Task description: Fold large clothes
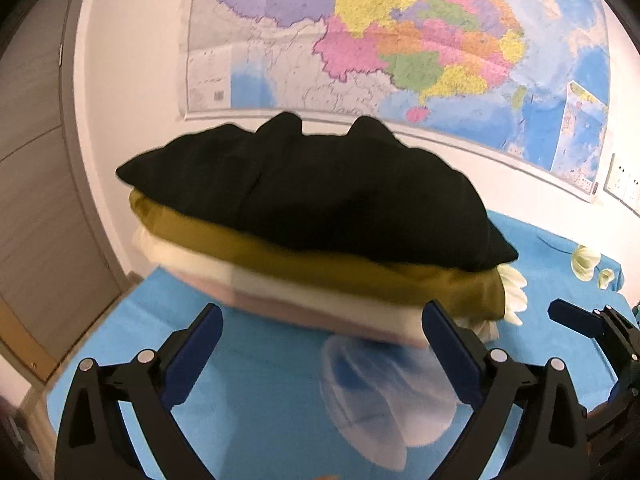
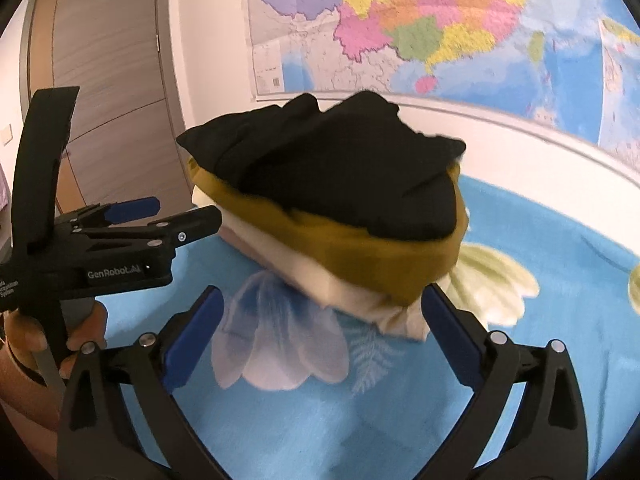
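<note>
Left gripper (image 1: 322, 346) and right gripper (image 2: 322, 328) both gape wide, holding nothing; straight ahead, just beyond the fingertips, a stack of folded clothes (image 1: 316, 240) sits on the blue cloth (image 1: 256, 360), black garment (image 2: 332, 168) topmost, long axis left to right; both hands look equally near; no containers visible.

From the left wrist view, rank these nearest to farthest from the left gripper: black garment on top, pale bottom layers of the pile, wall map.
From the left gripper, open and holding nothing:
1. Pale bottom layers, just ahead of the fingertips.
2. Black garment, higher, on top of the pile.
3. Wall map, behind the pile.
</note>
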The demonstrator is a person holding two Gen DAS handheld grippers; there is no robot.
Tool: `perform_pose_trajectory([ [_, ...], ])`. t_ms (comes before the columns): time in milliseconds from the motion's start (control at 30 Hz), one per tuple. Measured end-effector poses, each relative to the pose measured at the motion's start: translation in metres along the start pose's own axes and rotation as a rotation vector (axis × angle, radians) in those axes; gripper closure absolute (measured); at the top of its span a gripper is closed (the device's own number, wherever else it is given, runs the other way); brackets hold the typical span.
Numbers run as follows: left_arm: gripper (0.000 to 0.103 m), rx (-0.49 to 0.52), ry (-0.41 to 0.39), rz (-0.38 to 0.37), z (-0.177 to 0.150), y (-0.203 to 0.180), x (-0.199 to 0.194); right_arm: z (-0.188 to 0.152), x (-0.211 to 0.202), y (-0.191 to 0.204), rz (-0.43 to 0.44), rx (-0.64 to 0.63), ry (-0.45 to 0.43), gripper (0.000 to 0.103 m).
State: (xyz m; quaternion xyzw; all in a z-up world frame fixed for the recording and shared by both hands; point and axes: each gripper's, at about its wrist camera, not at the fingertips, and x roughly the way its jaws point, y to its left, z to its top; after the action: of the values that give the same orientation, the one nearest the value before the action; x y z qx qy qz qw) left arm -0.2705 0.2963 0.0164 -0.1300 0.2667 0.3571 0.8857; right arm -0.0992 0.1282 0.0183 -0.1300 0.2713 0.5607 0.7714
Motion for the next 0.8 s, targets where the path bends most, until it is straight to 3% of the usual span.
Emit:
perform_pose_trajectory([
  [400,0.007,0.024,0.010,0.053,-0.018,-0.007,-0.014,-0.016,-0.021,0.004,0.010,0.018,-0.013,0.006],
  [800,0.007,0.029,0.021,0.047,-0.026,-0.011,-0.023,-0.022,-0.029,0.005,0.017,0.030,-0.015,0.006],
])
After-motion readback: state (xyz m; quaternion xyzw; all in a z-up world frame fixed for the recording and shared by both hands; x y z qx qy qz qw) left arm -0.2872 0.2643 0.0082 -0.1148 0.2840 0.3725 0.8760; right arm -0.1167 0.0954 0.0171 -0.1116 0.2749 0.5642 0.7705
